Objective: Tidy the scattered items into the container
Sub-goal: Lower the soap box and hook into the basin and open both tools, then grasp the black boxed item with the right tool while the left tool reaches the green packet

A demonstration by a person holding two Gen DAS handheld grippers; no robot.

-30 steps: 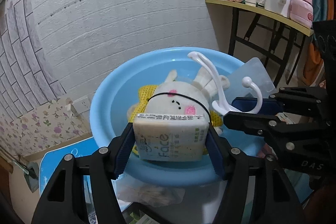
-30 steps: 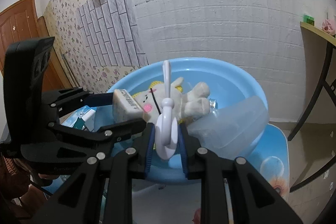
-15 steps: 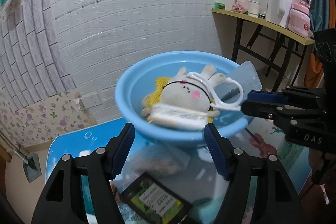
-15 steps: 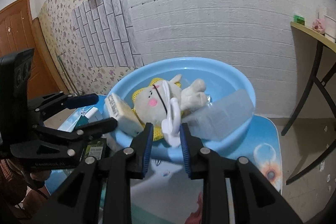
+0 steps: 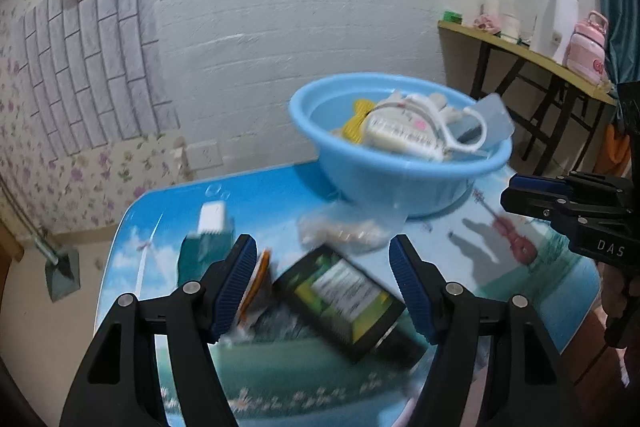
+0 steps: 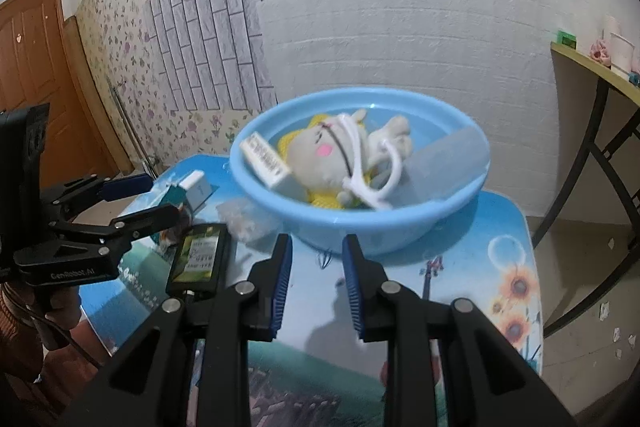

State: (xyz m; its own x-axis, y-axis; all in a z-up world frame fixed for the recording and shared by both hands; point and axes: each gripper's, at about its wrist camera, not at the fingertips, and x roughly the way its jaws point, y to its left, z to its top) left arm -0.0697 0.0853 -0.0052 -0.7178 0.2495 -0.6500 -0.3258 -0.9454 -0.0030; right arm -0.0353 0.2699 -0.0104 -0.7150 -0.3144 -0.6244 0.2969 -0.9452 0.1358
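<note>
Four items fill blue basin (image 6: 360, 227).

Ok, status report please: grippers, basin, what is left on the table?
Left gripper open, empty. Right gripper open, empty. Basin part-filled. Black packet, teal box remain.

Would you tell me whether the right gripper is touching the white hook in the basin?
Apart. The right wrist view shows the right gripper empty, short of the blue basin, with the white hook lying inside.
</note>
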